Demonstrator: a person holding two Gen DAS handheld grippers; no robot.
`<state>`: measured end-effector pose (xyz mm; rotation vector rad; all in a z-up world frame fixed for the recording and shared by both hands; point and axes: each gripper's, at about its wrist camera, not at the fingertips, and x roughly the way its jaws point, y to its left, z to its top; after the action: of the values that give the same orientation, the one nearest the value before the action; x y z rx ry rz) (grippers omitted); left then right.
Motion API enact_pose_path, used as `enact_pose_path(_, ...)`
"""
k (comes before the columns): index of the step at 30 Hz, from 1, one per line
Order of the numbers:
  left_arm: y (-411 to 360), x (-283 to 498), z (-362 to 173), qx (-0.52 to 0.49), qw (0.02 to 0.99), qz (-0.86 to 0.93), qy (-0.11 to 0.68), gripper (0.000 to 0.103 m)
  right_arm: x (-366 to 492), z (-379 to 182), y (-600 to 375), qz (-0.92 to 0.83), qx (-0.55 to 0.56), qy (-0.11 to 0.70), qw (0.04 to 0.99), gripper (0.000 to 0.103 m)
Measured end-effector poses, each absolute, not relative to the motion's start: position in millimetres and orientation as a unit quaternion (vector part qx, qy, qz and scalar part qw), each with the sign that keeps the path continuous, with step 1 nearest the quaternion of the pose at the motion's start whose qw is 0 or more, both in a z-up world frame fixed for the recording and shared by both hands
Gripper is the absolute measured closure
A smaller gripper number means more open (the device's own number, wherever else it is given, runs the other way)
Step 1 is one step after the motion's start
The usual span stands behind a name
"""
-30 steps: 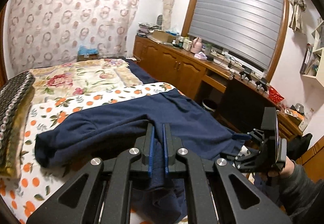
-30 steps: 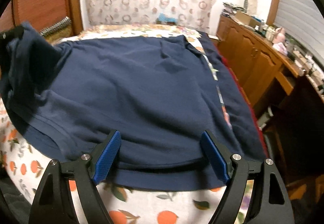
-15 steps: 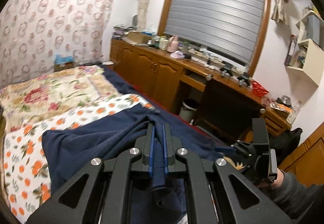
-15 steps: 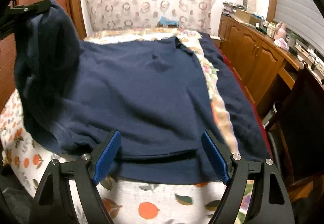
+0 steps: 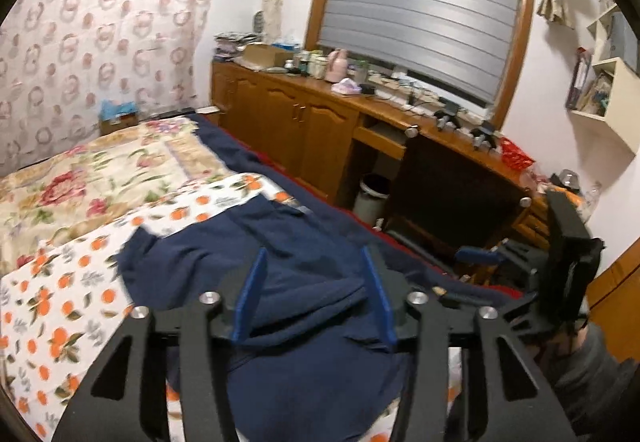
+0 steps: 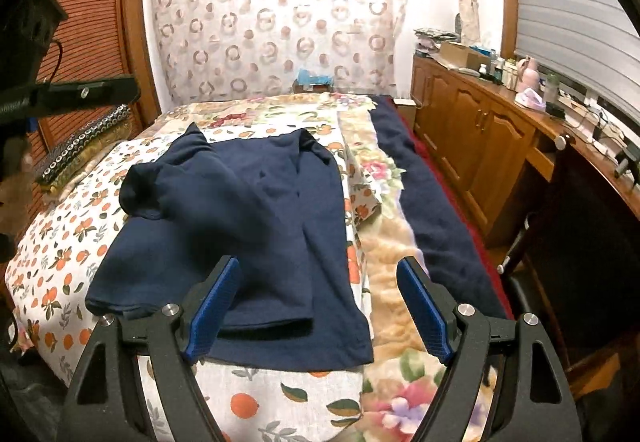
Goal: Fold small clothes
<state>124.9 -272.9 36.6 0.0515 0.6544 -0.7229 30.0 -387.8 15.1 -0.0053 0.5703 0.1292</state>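
- Left wrist view: my left gripper (image 5: 314, 292) stands spread, holding nothing, over the navy shirt (image 5: 288, 282) just ahead on the bed (image 5: 60, 306).
- Right wrist view: my right gripper (image 6: 320, 308) gapes empty; one side of the shirt lies folded across ahead, I judge further folds remain.

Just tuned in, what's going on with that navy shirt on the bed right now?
A person with a gripper in each hand is folding the navy shirt on the orange-print sheet. One side is folded over onto the body. The left gripper and right gripper are both open above the shirt, holding nothing.
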Motion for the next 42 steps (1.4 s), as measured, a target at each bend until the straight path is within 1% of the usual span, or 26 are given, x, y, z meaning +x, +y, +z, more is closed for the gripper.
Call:
enact_pose_path(1,-268.9,125.1,34.6,0.026,0.886,-0.340,0.315,0.041,32.8,15.1,-387.0,0.069,-0.004,0.281,0.957,0.021)
enact_pose_path(3,-251.4,123.9,28.5,0.025,0.893,-0.320,0.314,0.027,39.3,16.2,-384.0,0.081,-0.006,0.281,0.956,0.021)
enact_pose_path(4,-241.5,123.9,25.2,0.021,0.896,-0.313,0.315,0.025,44.5,16.8,-382.9,0.085,-0.008,0.281,0.956,0.021)
enact_pose_path(13,-157.1,113.5,-7.4,0.004,0.916,-0.226,0.332,0.025,90.9,23.1,-348.0,0.150,-0.041,0.275,0.949,0.021)
enact_pose_path(19,-122.3,104.1,-18.8,-0.013,0.923,-0.191,0.332,0.025,121.9,23.8,-312.0,0.204,-0.070,0.278,0.936,0.021)
enact_pose_path(30,-95.5,96.1,-29.0,-0.028,0.927,-0.174,0.330,0.025,157.7,13.1,-256.3,0.264,-0.123,0.303,0.907,0.021)
enact_pose_path(42,-91.0,92.1,-38.1,-0.029,0.926,-0.171,0.335,0.025,193.2,-10.4,-239.4,0.270,-0.182,0.349,0.879,0.021)
